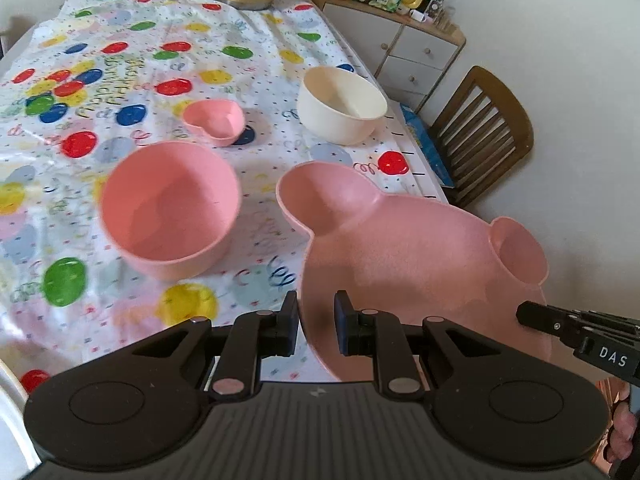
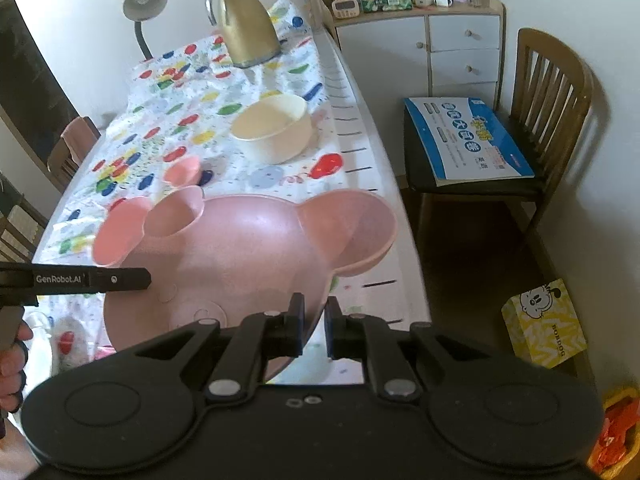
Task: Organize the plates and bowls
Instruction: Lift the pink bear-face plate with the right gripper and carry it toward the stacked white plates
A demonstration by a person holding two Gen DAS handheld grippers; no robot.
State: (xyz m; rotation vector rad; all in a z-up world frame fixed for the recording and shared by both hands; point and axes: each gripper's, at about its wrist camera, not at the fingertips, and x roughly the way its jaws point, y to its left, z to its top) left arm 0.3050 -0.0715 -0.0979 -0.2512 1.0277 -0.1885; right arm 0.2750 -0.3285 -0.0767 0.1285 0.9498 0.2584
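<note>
Plate (image 2: 240, 264) position: the pink bear-shaped plate is held tilted above the counter (image 2: 360, 208), its two ear cups pointing away from both hand-held grippers. The right hand-held gripper (image 2: 313, 326) is nearly closed on the near rim; the rim passes between the two fingers, so the plate appears pinched there. The left hand-held gripper (image 1: 316, 320) is similarly narrow, with the plate's left edge between its fingers. A two-sided hold probably keeps this wide, shallow plate from swinging while it is carried.

Bowl positions, relative to the left hand-held gripper:
- Large pink bowl (image 1: 170, 210): ahead and to the left, upright on the counter.
- Heart-shaped pink bowl (image 1: 214, 120): farther ahead, beyond the large bowl.
- Cream bowl (image 1: 342, 104): ahead and slightly right, near the counter's right edge.

All three bowls stand apart and unstacked, so sorting is judged incomplete.

Other items: a gold jug (image 2: 244, 20) stands at the far end of the counter. A chair (image 2: 552, 120) to the right carries a blue-and-white box (image 2: 468, 140).

Legible writing:
- "GenRobot.AI" on the left device's finger, seen in the right wrist view.
- "DAS" on the right device, seen in the left wrist view.
- "BOBDOG" on a yellow box (image 2: 544, 324) on the floor, lower right.
- The tablecloth and blue box bear lettering too distorted to read.
</note>
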